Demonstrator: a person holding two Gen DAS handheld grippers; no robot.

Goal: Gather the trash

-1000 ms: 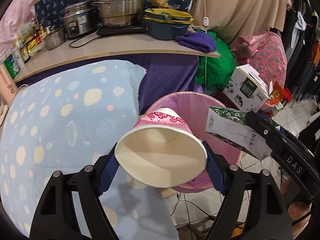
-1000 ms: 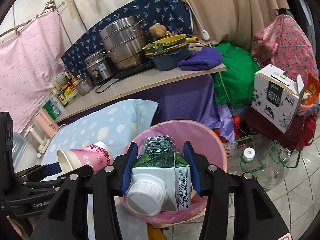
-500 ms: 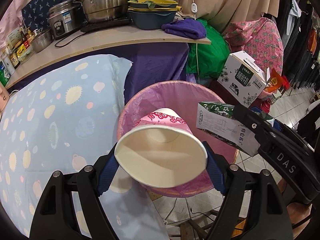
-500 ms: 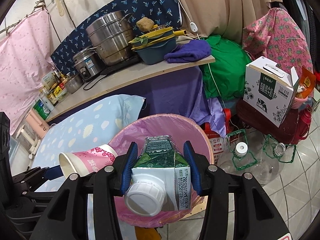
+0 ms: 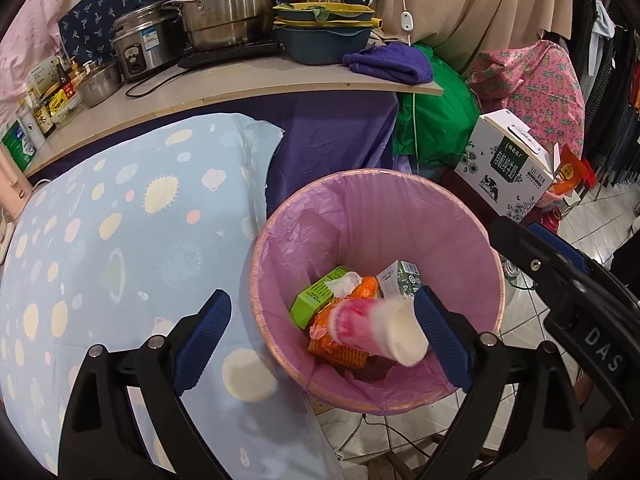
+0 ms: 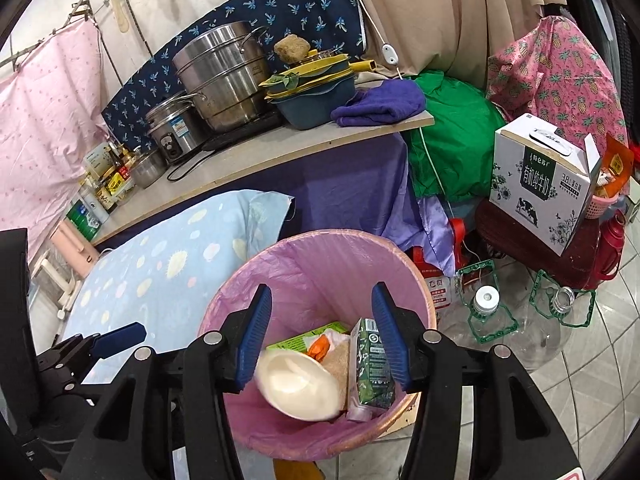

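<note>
Above the pink-lined bin (image 5: 280, 240), both hand-held grippers gape empty over paper cup (image 5: 376, 330), green carton (image 6: 370, 368) inside.

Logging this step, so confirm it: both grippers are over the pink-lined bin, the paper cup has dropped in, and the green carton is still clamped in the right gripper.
Wrong on the carton. The right wrist view shows the right gripper with its jaws apart, having just opened, and the green carton lying loose in the pink-lined bin beside the paper cup. The left gripper is also open over the bin.
</note>
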